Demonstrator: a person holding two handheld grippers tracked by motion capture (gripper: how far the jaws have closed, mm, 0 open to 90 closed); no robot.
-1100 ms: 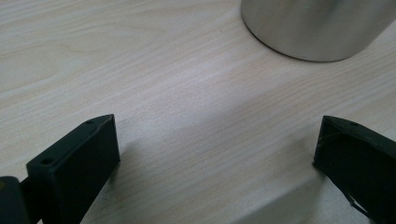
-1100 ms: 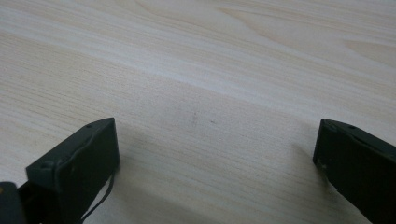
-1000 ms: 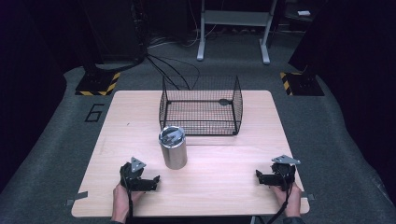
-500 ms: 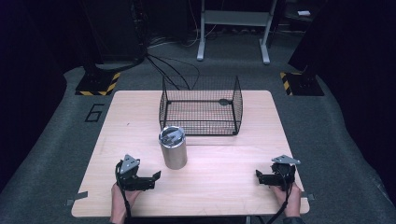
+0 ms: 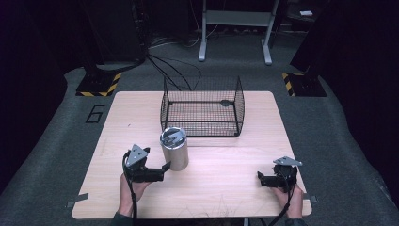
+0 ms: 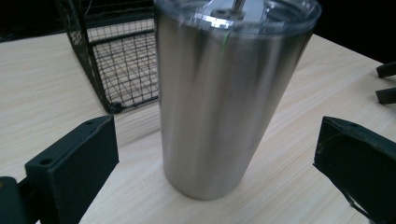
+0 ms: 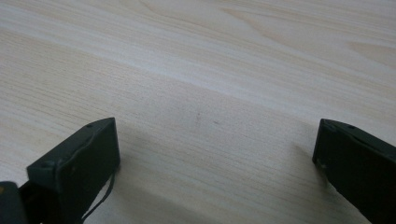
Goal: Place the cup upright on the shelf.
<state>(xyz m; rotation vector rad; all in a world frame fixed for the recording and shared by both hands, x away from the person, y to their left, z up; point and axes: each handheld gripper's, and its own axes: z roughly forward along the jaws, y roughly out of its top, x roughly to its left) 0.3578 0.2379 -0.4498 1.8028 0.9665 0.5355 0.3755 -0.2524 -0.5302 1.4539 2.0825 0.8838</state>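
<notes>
High view: the steel tumbler [image 5: 174, 149] stands upright on the counter [image 5: 226, 174], just before the wire basket [image 5: 202, 106]; the left claw [image 5: 162, 168] sits beside it. Left gripper view: jaws apart, flanking the tumbler unclamped. Right gripper view: the right claw [image 7: 215, 158] is apart, empty. A skewed approach could tip the tumbler.

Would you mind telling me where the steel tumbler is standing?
In the high view, the steel tumbler stands upright left of centre, before the wire basket, beside the left gripper.

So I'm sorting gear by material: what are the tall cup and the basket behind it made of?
The tall silver cup looks like brushed stainless steel with soft vertical streaks, under a clear, probably plastic lid. The black mesh basket looks like coated wire in a thin open grid.
</notes>
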